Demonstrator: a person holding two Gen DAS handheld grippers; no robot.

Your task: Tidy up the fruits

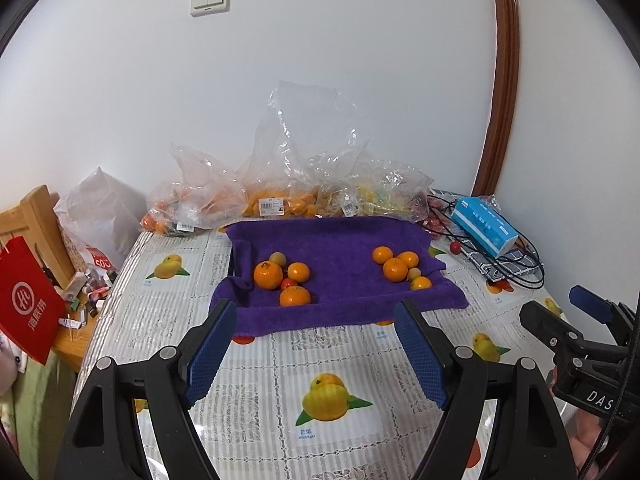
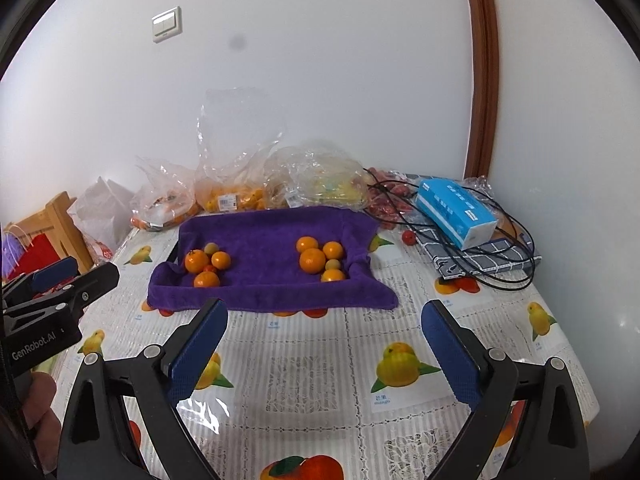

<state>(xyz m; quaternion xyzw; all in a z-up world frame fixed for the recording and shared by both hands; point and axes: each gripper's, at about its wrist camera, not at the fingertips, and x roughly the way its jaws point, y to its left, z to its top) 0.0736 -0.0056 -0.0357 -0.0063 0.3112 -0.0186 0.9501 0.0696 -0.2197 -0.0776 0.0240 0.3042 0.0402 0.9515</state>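
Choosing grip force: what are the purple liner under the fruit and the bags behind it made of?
Purple liner: looks like soft terry or microfibre cloth, matte and fuzzy, draping in folds. Bags: thin clear plastic film, glossy, crinkled, see-through.

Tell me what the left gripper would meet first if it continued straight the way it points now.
Probably the near edge of the purple towel. The left gripper hangs open over the bare tablecloth, nothing between its jaws. Depth is uncertain.

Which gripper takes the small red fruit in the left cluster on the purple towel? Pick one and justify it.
Left. The left gripper, open and empty, faces the left cluster with the small red fruit nearly ahead. The right gripper, also open, sits further right.
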